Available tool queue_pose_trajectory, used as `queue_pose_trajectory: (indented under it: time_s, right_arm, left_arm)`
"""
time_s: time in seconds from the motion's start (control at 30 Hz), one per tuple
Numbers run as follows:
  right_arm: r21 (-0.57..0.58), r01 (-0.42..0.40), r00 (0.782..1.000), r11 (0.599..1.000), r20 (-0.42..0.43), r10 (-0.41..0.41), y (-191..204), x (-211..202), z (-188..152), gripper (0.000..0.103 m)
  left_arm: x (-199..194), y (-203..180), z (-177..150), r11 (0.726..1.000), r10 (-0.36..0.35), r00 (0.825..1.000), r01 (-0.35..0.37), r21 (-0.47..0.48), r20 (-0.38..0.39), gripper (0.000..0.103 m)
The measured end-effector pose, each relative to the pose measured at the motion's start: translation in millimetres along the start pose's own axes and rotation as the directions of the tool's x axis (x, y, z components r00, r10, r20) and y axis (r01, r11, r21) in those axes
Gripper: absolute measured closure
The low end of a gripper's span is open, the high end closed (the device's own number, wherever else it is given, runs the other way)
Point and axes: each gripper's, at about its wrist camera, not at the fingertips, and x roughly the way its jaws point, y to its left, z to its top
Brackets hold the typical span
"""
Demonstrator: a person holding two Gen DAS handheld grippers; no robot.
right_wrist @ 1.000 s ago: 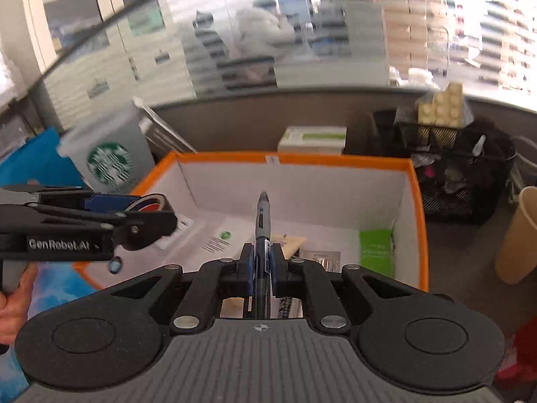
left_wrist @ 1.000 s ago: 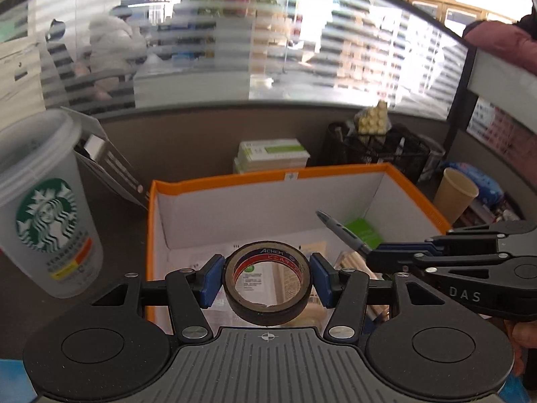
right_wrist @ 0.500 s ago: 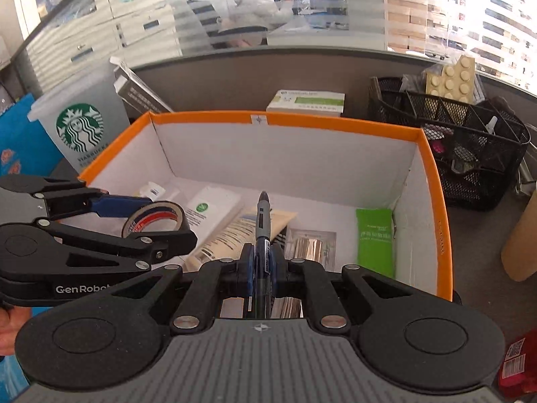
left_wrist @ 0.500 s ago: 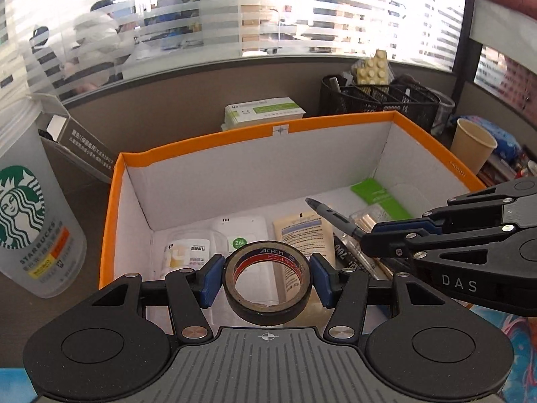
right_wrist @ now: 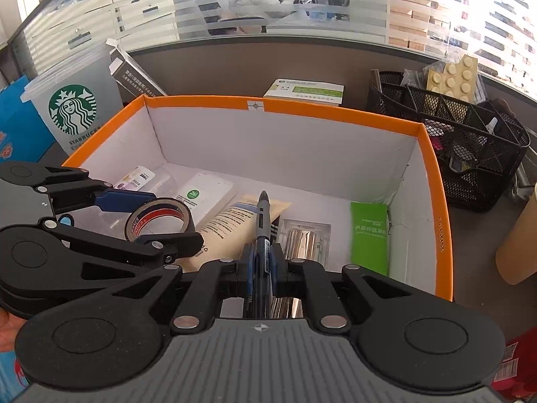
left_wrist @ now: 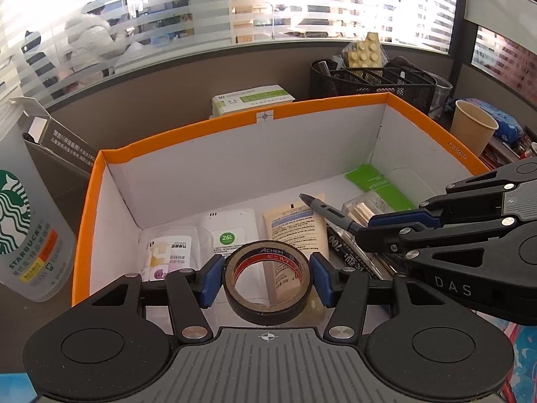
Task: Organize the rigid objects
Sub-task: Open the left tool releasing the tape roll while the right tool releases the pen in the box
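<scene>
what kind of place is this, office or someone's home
Most likely an office desk: a striped frosted-glass partition with a seated person behind it, a black mesh desk organizer, and a Starbucks cup beside the orange-rimmed box.

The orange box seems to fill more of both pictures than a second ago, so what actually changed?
Both hands came down and in over the orange box, so its contents now show. The left gripper still clamps the roll of tape, and the right gripper still clamps the pen. Nothing was let go. The items lying in the box and the Starbucks cup beside it stayed put.
</scene>
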Motion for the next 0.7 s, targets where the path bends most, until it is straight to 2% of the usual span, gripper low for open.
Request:
queue_pose_trajectory:
  time_s: [0.7]
  right_arm:
    - [-0.046, 0.052, 0.999, 0.998, 0.012, -0.052, 5.8, 5.7, 3.6, 0.093]
  left_arm:
    - [0.7, -1.4, 1.3, 0.999, 0.035, 0.999, -0.035, 0.001, 0.008, 0.048]
